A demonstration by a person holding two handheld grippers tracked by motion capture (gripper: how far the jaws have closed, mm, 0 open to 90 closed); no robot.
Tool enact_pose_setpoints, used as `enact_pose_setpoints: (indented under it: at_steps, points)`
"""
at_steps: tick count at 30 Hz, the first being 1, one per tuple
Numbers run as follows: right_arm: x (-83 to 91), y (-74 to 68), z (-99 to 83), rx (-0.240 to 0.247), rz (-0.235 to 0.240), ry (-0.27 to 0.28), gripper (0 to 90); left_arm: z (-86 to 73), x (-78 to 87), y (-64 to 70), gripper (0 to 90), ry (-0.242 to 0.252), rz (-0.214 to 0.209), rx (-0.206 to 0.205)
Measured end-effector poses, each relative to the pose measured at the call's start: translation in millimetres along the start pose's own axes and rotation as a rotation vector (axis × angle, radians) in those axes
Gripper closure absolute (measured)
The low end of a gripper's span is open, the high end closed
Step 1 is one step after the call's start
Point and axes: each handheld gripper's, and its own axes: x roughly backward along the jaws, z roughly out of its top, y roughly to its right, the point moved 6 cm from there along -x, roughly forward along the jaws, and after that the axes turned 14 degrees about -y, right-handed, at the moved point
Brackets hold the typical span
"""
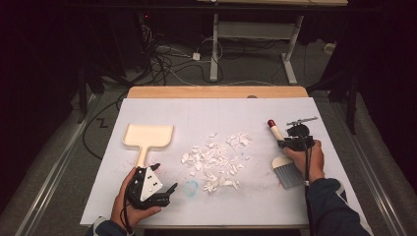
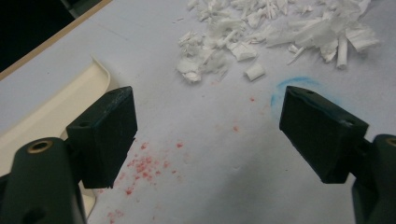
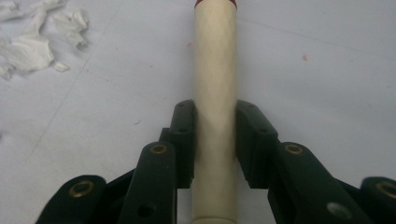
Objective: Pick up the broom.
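High view: paper scraps point(image 1: 216, 160) lie between dustpan point(image 1: 147, 136) and brush point(image 1: 284, 162).

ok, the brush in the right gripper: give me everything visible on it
The brush has a round cream handle with a dark red cap at its far end, and a cream head with pale grey bristles fanning toward the person. It looks like plastic. It lies along the white table cover, to the right of the paper scraps. The right gripper is clamped on the handle, one jaw on each side. Whether the bristles rest on the cover can't be told.
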Motion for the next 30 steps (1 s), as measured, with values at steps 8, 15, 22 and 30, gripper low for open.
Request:
enact_pose_setpoints:
  at_steps: [8, 15, 22, 30]
  points:
    - [32.7, 7.9, -7.5, -0.013, 0.033, 0.167, 71.9, -0.3, 1.9, 0.9, 18.0, 0.0, 0.007, 0.001]
    - [57.0, 3.9, -16.9, 0.022, 0.058, 0.274, 71.9, 0.0, 1.6, 1.0, 18.1, 0.001, 0.0, 0.007]
    - [80.5, -5.2, -29.2, 0.051, 0.079, 0.361, 72.0, 3.4, 4.0, 2.0, 17.9, 0.022, -0.013, 0.025]
    - [101.5, -11.6, -37.7, 0.068, 0.106, 0.434, 72.0, 6.7, 4.5, 3.1, 17.8, 0.027, -0.016, 0.032]
